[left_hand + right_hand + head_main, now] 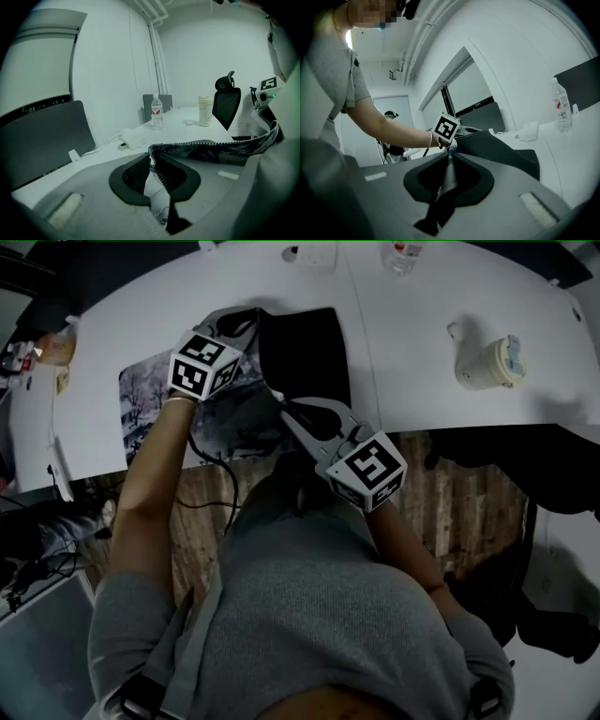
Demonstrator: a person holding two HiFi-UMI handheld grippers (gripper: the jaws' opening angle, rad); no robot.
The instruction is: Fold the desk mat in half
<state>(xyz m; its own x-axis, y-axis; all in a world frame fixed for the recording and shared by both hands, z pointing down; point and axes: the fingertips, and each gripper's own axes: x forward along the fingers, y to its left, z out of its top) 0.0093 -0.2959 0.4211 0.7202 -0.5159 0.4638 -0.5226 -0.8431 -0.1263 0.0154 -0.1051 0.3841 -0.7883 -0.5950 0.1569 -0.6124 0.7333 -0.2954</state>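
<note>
Left tongs (152,157) and right tongs (449,153) are each clamped on the lifted edge of the printed, black-backed rubber desk mat (305,352) on the white counter (412,352). That edge runs far to near, and the flat half lies to its left.

Water bottle (157,112), cup (204,111), office chair (227,103)

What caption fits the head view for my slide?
Left gripper and right gripper pinch the desk mat, one edge raised over the white table.
</note>
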